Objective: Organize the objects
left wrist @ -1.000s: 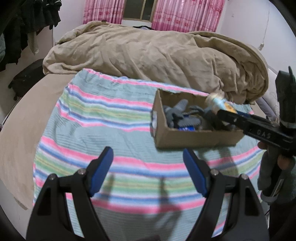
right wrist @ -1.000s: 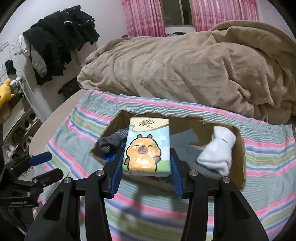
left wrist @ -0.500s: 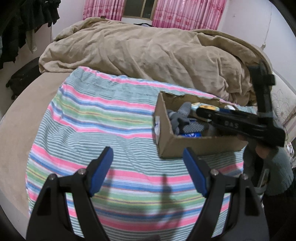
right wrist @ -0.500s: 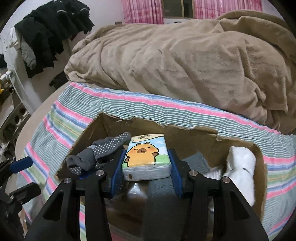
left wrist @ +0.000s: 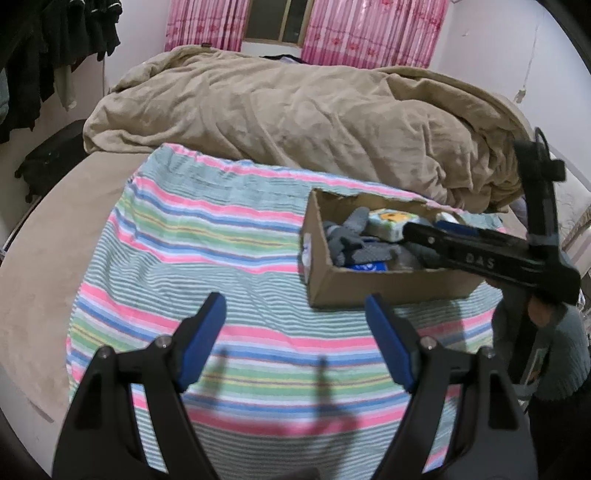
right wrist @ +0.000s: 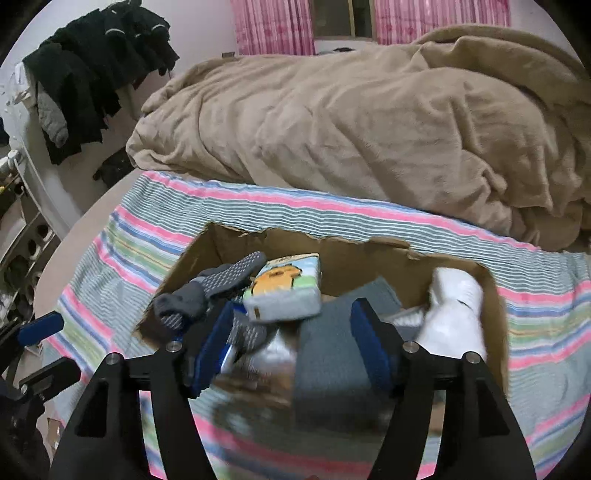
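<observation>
A cardboard box (right wrist: 369, 254) sits on the striped cloth. In it lie a tissue pack with a cartoon bear (right wrist: 282, 290), grey dotted socks (right wrist: 210, 291), a grey cloth (right wrist: 328, 350) and a white sock (right wrist: 456, 306). My right gripper (right wrist: 295, 341) is open over the box, just behind the tissue pack, which lies free. In the left wrist view the box (left wrist: 388, 282) is at right with the right gripper (left wrist: 461, 251) reaching over it. My left gripper (left wrist: 295, 338) is open and empty above the cloth.
A striped cloth (left wrist: 207, 251) covers the near part of the bed. A rumpled tan blanket (left wrist: 295, 122) lies behind the box. Dark clothes (right wrist: 96, 74) hang at the left wall. Pink curtains (left wrist: 369, 29) frame a window.
My right gripper lowered the tissue pack into the box and opened, leaving it there. The left gripper stayed open over the cloth, shifting slightly.
</observation>
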Available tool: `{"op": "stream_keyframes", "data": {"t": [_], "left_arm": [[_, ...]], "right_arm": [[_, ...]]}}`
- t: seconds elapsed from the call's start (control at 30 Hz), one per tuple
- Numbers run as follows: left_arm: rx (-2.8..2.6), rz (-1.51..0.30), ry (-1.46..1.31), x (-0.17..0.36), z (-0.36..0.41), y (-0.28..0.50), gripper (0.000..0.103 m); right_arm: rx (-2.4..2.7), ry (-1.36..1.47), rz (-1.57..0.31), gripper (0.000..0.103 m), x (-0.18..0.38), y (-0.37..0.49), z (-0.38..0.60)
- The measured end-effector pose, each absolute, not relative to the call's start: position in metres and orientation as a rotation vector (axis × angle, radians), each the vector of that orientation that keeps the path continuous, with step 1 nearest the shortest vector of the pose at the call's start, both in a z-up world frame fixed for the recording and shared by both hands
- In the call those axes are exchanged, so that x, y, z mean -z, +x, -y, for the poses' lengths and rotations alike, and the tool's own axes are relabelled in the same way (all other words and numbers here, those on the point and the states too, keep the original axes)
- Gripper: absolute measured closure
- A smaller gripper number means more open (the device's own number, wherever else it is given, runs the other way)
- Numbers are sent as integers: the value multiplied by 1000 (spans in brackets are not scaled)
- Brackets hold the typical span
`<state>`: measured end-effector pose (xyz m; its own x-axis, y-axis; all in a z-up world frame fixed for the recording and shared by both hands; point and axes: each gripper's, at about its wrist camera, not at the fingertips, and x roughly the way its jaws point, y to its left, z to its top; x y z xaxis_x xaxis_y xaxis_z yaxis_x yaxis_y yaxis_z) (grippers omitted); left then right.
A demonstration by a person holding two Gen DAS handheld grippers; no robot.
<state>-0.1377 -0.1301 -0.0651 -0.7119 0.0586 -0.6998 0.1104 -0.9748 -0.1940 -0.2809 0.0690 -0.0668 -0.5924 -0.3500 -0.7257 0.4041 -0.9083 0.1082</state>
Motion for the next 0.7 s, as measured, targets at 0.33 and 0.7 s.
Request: {"op": "stream_keyframes", "data": {"t": [0.33, 0.7], "left_arm": [[2896, -320, 1164, 46, 103, -110, 24], [2908, -295, 1225, 51, 71, -76, 24]], "right_arm": [[2497, 1059, -56, 33, 39, -227, -94], [2526, 1039, -24, 33, 30, -159, -125]]}}
